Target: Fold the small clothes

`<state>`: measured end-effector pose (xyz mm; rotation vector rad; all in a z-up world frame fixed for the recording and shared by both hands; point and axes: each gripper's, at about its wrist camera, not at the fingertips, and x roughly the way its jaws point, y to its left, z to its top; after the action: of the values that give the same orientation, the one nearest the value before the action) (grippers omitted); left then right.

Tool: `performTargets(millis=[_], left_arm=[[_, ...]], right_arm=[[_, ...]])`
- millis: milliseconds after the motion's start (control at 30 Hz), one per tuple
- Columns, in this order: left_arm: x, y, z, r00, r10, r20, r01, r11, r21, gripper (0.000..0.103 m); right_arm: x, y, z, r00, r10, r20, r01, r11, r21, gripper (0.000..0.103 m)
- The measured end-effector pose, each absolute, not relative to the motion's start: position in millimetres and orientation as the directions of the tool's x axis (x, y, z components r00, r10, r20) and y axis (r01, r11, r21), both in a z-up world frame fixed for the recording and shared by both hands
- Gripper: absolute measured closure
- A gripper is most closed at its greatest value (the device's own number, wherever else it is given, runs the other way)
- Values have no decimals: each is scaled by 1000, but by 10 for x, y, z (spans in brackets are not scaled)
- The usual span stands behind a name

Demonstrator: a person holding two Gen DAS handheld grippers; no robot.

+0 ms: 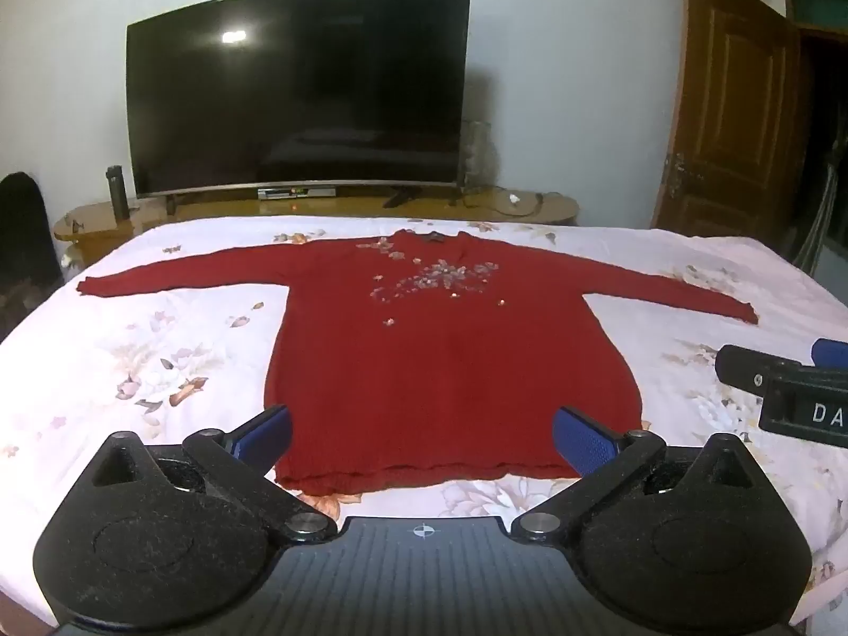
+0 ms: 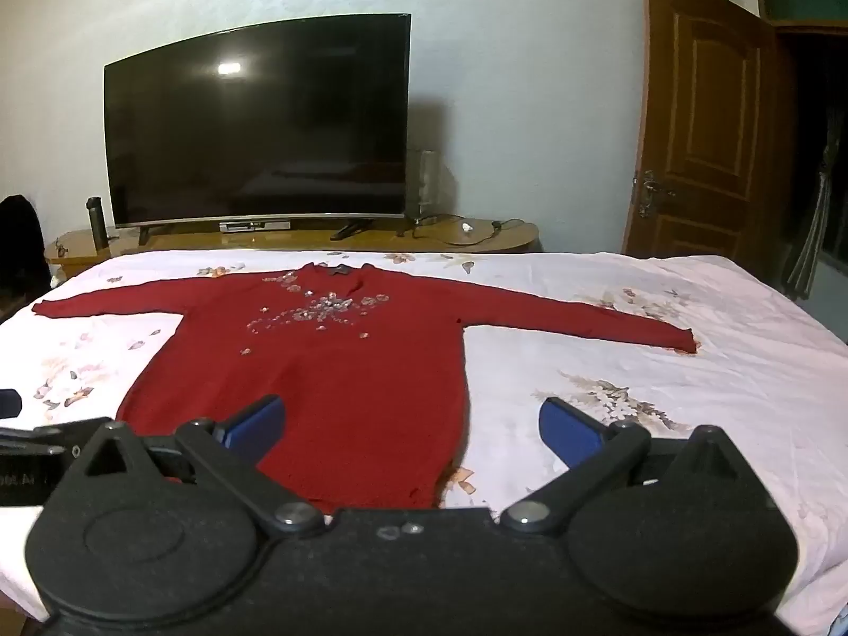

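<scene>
A dark red knitted sweater (image 1: pixel 450 360) with pale floral beadwork on the chest lies flat on the bed, front up, both sleeves spread wide, collar toward the far edge. My left gripper (image 1: pixel 421 432) hovers open over the sweater's hem, blue pads wide apart with nothing between them. In the right wrist view the same sweater (image 2: pixel 328 371) fills the left half. My right gripper (image 2: pixel 411 426) is open above the hem's right corner, left pad over the red knit, right pad over the sheet. The right gripper's body also shows at the left wrist view's right edge (image 1: pixel 795 387).
The bed carries a white sheet with a floral print (image 1: pixel 159 360). Beyond its far edge stands a wooden console (image 1: pixel 318 209) with a large dark television (image 1: pixel 297 90) and a dark flask (image 1: pixel 117 192). A brown wooden door (image 2: pixel 705 122) stands open at the right.
</scene>
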<state>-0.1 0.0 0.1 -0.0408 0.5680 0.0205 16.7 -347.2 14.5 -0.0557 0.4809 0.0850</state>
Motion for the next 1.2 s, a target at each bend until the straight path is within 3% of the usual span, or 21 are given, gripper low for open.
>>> performTargets(millis=[1200], left_arm=[[-32,-41,-2,839,29,-543,-51,998,-24,0]], right_arm=[[136,-3510,113,882,92,-462,-116,993,-23,1]])
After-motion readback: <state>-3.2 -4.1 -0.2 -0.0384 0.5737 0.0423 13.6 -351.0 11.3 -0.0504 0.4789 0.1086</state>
